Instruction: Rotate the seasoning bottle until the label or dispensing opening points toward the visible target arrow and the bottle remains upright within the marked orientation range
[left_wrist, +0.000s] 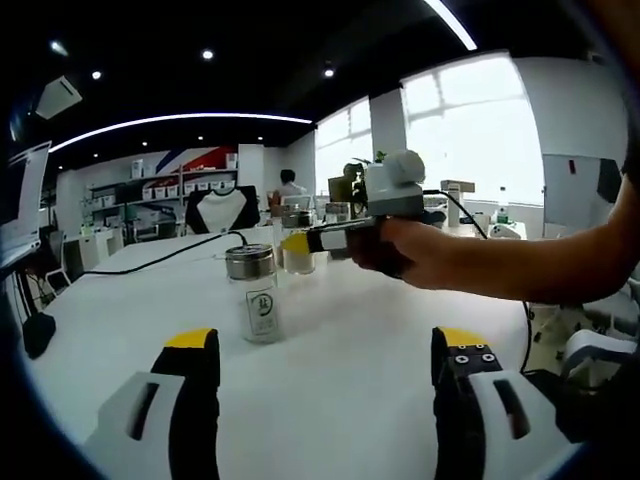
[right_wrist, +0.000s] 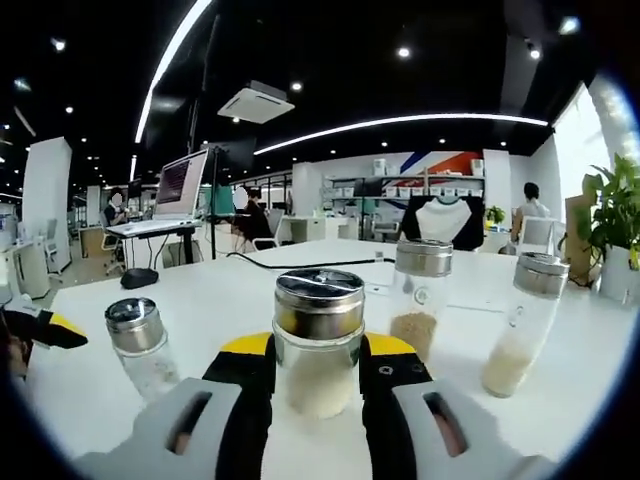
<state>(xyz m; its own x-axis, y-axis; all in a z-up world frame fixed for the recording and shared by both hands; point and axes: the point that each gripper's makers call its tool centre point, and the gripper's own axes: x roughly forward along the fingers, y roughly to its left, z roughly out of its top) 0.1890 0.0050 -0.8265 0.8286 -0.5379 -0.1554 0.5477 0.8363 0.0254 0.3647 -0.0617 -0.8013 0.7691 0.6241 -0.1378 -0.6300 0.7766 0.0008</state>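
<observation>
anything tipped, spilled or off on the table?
Nothing stands out. The bottle between the right tongs is upright, lid on. The other three bottles stand upright, capped. No spill shows on the table.

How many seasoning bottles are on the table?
4: one between the right tool's jaws, one left, two right. More may be hidden.

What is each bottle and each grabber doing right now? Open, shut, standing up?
left gripper: open, holding nothing.
right gripper: shut on the held bottle.
held bottle: upright, lid on, between the jaws.
labelled bottle: standing on the white table, lid on, untouched.
grain bottle: standing, lid on, part full.
</observation>
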